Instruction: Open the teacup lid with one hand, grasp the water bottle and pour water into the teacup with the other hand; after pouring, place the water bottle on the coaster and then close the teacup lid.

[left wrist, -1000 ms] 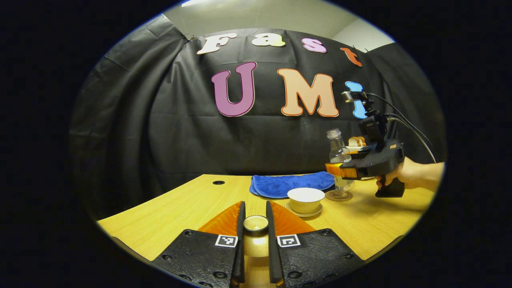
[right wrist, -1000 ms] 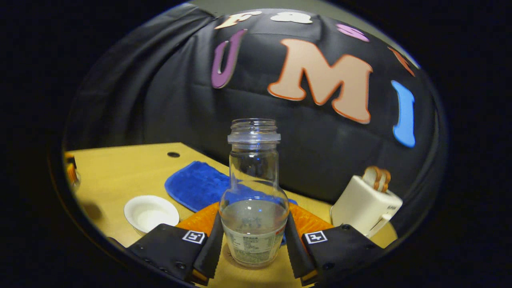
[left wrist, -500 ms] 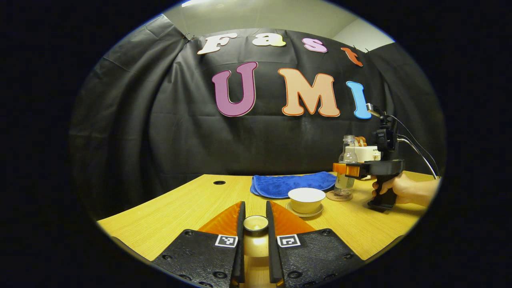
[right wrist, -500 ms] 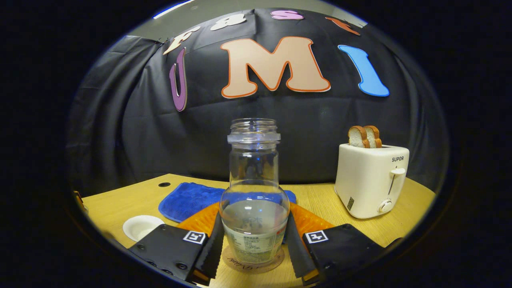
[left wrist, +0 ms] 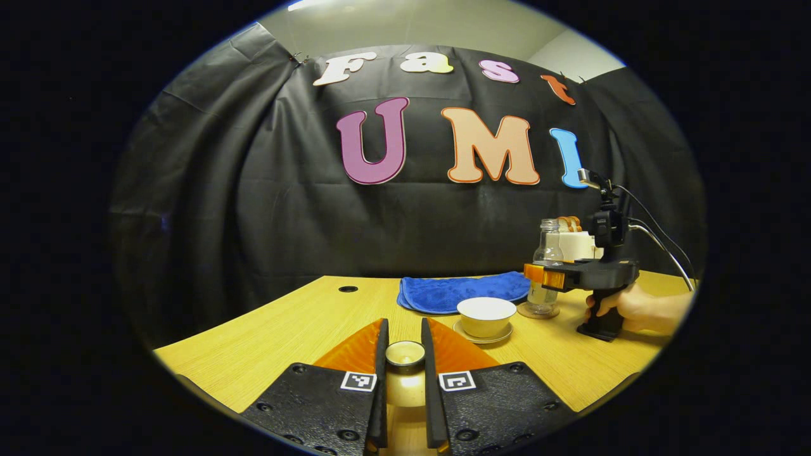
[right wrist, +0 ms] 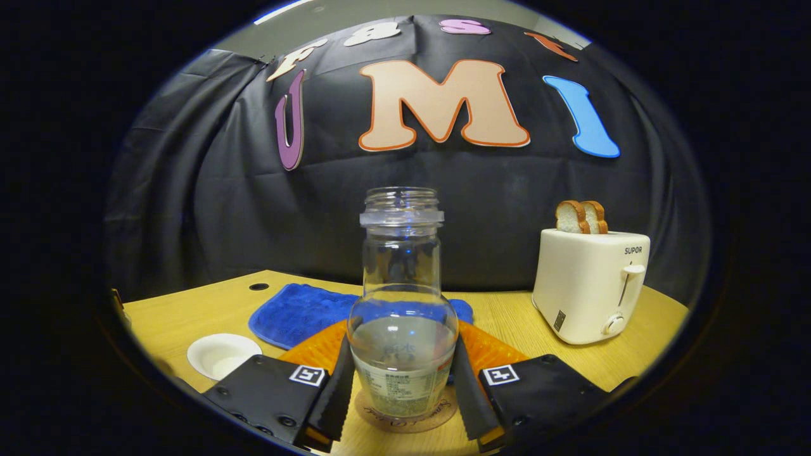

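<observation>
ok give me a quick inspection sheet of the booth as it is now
Surface: wooden table, small round hole.
Job's things: water bottle upright on coaster; teacup uncovered on saucer; lid.
Clutter: blue cloth; toaster with bread.
Grippers: left gripper shut on lid; right gripper shut on water bottle.
Cables: black cables from right gripper.
Surroundings: black cloth wall.
</observation>
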Demonstrator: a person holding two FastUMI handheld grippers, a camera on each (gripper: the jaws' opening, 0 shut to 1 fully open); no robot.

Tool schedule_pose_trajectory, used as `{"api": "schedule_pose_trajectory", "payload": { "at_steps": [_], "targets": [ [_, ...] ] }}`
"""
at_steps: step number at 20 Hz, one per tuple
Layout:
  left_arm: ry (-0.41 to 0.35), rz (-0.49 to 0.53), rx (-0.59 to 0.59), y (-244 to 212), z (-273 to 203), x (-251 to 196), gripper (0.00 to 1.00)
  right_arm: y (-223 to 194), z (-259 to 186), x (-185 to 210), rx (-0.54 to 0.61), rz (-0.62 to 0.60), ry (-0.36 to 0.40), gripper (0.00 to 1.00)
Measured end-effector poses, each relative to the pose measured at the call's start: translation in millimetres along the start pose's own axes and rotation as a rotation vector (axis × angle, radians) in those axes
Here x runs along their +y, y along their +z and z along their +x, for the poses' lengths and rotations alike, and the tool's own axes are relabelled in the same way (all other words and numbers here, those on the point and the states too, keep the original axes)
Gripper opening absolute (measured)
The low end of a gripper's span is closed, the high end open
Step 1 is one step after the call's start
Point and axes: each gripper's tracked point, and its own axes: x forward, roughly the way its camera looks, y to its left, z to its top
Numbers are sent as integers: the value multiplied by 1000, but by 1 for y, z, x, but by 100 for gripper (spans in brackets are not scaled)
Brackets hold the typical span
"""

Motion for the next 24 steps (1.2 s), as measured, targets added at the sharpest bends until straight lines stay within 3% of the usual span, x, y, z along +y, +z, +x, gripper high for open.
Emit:
{"api": "schedule_pose_trajectory", "payload": {
  "at_steps": [17,20,22,23,24],
  "targets": [
    [11,0,0,0,0,0,21,1,-5,-5,-14,10,-13,80],
    [10,1,0,-1,1,0,21,2,-4,-9,-20,4,-20,84],
    [10,1,0,-1,1,0,21,1,-5,-8,-26,9,-20,100],
    [11,1,1,0,1,0,21,3,-5,-8,-33,8,-19,92],
    [12,0,0,0,1,0,21,4,-5,-8,-40,6,-24,92]
  ]
}}
